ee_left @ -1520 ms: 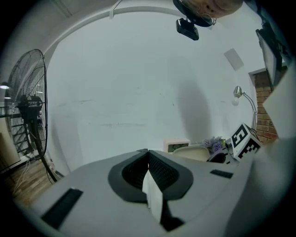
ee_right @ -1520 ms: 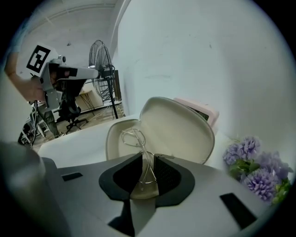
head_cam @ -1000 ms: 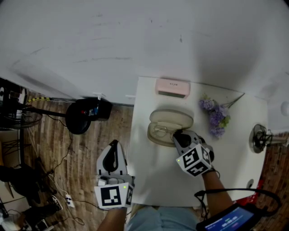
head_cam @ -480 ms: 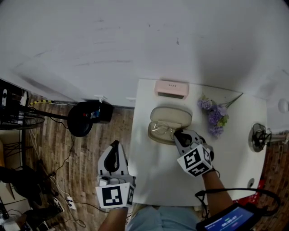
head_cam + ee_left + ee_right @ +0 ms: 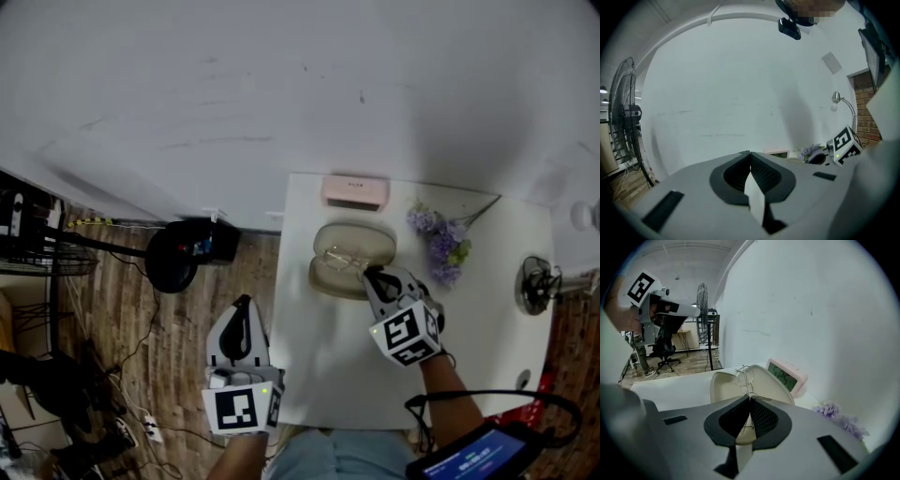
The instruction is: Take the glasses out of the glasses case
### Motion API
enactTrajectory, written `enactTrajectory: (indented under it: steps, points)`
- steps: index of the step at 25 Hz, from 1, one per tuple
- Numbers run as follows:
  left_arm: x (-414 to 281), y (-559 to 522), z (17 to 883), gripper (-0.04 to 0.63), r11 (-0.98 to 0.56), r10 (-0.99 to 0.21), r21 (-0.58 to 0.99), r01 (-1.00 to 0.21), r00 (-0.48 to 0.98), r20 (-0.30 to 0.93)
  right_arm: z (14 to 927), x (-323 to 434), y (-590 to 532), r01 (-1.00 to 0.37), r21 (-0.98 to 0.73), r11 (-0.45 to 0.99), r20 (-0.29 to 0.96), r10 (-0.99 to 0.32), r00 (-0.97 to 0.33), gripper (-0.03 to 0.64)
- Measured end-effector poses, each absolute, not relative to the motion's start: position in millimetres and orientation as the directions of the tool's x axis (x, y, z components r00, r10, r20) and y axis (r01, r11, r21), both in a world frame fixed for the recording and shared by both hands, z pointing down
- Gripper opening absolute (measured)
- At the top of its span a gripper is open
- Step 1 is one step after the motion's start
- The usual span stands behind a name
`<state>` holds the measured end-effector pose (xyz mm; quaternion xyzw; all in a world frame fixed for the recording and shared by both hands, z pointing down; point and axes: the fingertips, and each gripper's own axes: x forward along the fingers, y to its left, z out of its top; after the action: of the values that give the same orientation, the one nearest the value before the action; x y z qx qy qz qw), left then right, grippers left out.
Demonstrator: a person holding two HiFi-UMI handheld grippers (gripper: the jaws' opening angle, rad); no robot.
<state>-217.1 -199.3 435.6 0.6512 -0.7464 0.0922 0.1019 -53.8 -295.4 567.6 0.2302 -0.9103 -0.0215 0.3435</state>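
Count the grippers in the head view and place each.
2. The left gripper is off the table's left edge, above the wooden floor. The right gripper is over the table, shut on the glasses at the open case.

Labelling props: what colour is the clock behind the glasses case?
Pink clock, with a dark display; it shows best in the right gripper view.

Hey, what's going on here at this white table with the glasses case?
A person is working with a handheld claw in each hand. The right claw is shut on the thin wire glasses and holds them up over the open beige glasses case on the white table. Whether they are fully clear of the case is hard to tell. The left claw is shut and empty, out past the table's left edge, taking no part.
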Motion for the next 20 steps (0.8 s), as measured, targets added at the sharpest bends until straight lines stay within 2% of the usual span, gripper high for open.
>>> enactTrajectory:
  steps: [10, 20]
  points:
    - [-206.9, -206.1, 414.9, 0.006, 0.098, -0.968, -0.009, -0.995, -0.098, 0.233, 529.1, -48.1, -309.0, -0.487, 0.199, 0.85, 0.536, -0.511, -0.673, 0.028]
    - [-204.6, -203.7, 378.1, 0.006, 0.08, -0.984, -0.029, -0.996, -0.084, 0.16, 456.0, -35.0, -308.8, -0.58, 0.224, 0.783, 0.401, -0.617, -0.677, 0.028]
